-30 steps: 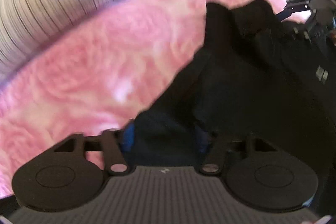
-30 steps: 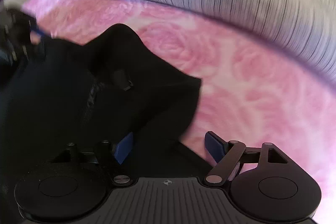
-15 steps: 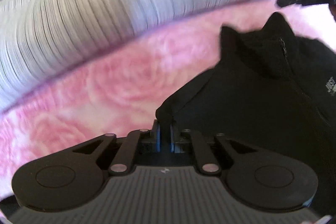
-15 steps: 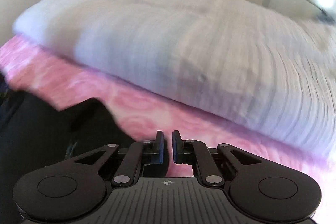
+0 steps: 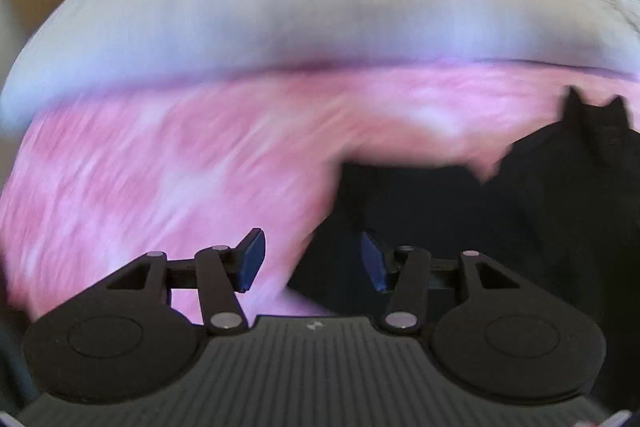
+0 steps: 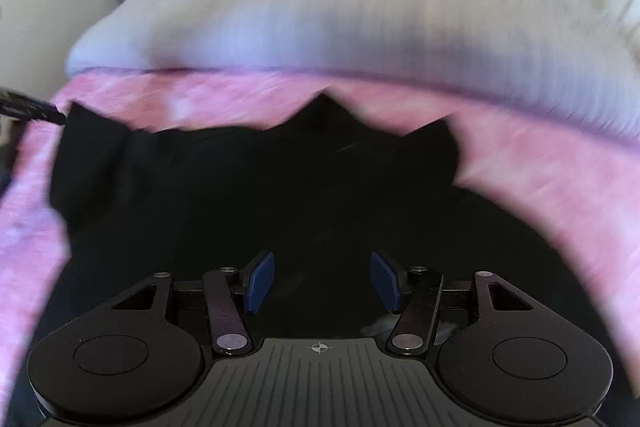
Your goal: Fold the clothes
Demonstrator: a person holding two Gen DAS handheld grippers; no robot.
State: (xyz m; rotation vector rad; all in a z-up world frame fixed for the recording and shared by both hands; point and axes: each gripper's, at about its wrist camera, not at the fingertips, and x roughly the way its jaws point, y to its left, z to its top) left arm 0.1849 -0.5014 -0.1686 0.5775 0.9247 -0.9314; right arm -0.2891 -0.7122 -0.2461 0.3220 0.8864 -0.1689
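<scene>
- The left gripper points steeply down at the bed, its jaws opening, blue pads apart with nothing pinched between them.
- It hangs over the left edge of the black garment.
- The right gripper also tilts downward, jaws opening, pads clear of cloth.
- It hangs above the middle of the garment.
- The left gripper's tip shows beside the garment's far left corner.
</scene>
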